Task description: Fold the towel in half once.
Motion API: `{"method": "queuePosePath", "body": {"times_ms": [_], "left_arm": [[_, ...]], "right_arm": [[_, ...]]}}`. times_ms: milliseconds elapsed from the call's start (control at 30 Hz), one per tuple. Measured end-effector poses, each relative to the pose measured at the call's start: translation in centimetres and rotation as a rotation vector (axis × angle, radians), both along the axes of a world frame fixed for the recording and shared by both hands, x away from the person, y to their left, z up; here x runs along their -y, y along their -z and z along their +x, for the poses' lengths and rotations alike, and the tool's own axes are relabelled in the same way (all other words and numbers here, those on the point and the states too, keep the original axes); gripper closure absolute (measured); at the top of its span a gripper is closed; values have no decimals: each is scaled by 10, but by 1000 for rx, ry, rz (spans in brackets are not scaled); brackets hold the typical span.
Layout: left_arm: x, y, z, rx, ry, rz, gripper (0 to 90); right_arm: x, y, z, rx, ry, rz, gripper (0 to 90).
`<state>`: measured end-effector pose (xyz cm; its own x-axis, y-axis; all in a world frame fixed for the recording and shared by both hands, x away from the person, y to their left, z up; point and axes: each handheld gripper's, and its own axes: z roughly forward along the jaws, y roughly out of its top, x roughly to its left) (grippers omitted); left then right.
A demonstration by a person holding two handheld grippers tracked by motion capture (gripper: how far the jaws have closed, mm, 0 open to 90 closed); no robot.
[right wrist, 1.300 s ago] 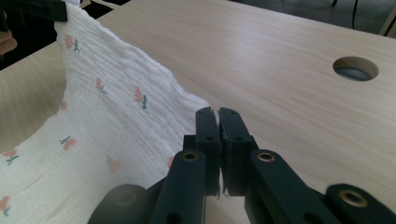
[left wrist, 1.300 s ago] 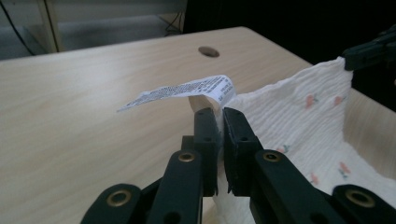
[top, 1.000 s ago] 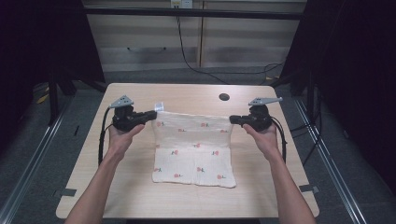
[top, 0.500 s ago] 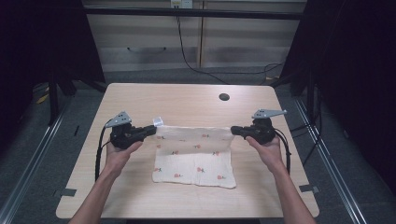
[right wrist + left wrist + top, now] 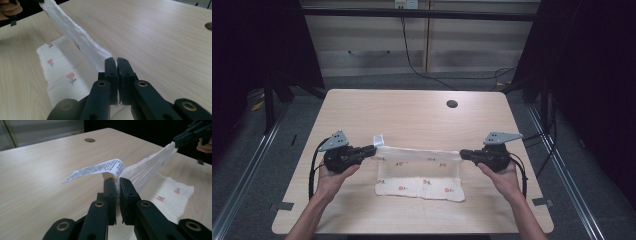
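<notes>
Centrally, low in the high view: white printed cloth (image 5: 419, 172) on the bench (image 5: 412, 115), long axis left-right, its far edge lifted taut. Left gripper (image 5: 370, 149) jaws clamped on the left corner beside the care label (image 5: 96, 170); right gripper (image 5: 463, 154) jaws pinched on the right corner.

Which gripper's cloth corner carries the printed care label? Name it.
The left gripper. A white printed label sticks out beside its jaws, shut on the cloth; the right gripper pinches a plain corner.

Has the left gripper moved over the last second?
Yes. The left gripper came toward the person, farther from the table's round hole, pulling the cloth edge.
</notes>
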<state>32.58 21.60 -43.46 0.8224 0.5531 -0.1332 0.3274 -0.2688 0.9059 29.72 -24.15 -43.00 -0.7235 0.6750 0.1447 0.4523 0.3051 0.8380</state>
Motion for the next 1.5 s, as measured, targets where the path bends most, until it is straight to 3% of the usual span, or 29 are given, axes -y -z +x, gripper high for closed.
{"method": "queuePosePath", "body": {"times_ms": [67, 233, 367, 467, 600, 733, 833, 1000, 1267, 1367, 1500], "left_arm": [[0, -2, -4, 4, 11, 29, 845], [-1, 1, -11, 3, 15, 50, 845], [-3, 15, -18, -34, 20, 40, 845], [-4, 21, -26, -45, 37, 68, 844], [-2, 19, -36, -26, 54, 102, 842], [-2, 35, -36, -81, 56, 117, 843], [0, 41, -41, -92, 76, 131, 842], [2, 49, -43, -118, 86, 127, 838], [0, 57, -46, -166, 88, 144, 791], [0, 55, -47, -175, 84, 123, 696], [-7, 49, -49, -162, 64, 79, 645]], "right_arm": [[-1, 4, -5, -5, -8, -1, 877], [-6, -1, -14, 17, -22, -8, 877], [-6, 10, -16, -19, -25, -34, 876], [-5, 17, -23, -36, -30, -31, 876], [-4, 20, -31, -33, -29, -26, 874], [-5, 32, -39, -65, -42, -18, 874], [-6, 39, -44, -83, -48, -20, 873], [-2, 41, -47, -86, -34, -7, 871], [-6, 51, -50, -117, -48, -44, 840], [-6, 50, -50, -120, -44, -29, 800], [-1, 47, -51, -112, -30, -9, 770]]}}
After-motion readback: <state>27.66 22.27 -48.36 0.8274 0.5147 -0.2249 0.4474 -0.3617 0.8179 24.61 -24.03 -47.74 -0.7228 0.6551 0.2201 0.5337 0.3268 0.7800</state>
